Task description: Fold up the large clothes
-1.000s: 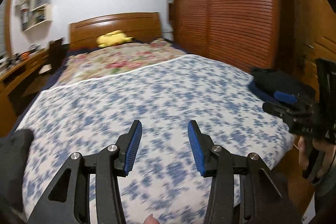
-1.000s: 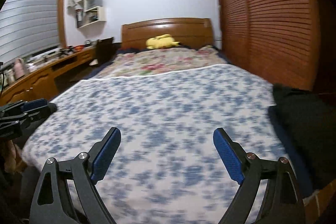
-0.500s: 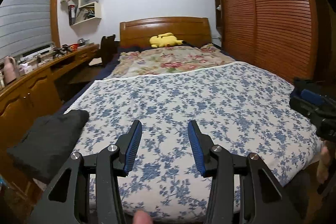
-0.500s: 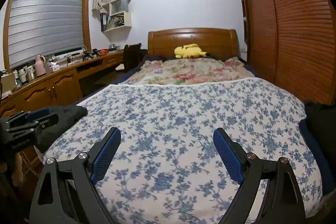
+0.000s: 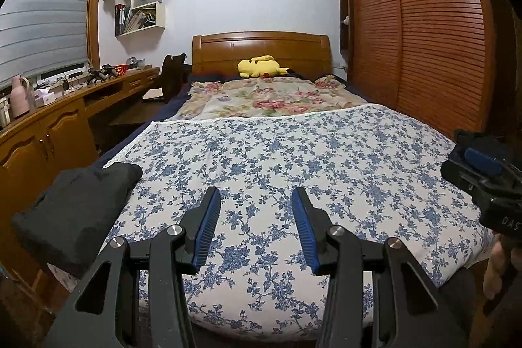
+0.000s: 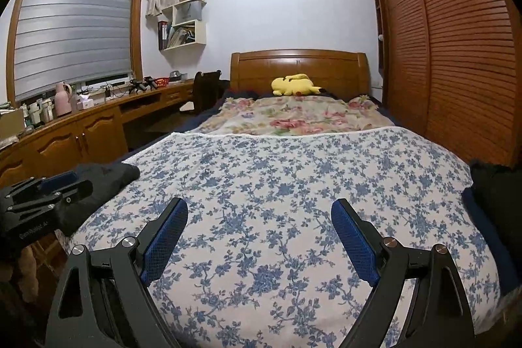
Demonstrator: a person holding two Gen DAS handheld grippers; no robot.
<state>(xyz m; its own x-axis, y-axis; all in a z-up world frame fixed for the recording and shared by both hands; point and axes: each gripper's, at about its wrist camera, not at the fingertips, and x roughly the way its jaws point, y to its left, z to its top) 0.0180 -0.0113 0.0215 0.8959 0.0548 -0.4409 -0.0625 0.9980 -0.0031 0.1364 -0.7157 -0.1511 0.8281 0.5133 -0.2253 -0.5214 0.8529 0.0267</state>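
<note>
Two tools level over bed (image 5: 261, 158) | left tool (image 5: 254, 217) narrow, empty; right tool (image 6: 259, 237) wide, empty | swung since a second ago from right-edge dark clothes (image 6: 496, 194) toward folded dark garment (image 5: 78, 211) at left edge | next fold not begun

Blue-flowered white bedspread (image 5: 293, 158), dark grey folded garment (image 5: 78, 211), yellow plush toy (image 5: 259, 67).

Dark grey folded garment (image 5: 76, 211) lying at the bed's (image 5: 277, 178) near left corner; dark clothes pile (image 6: 496, 194) at its right edge.
</note>
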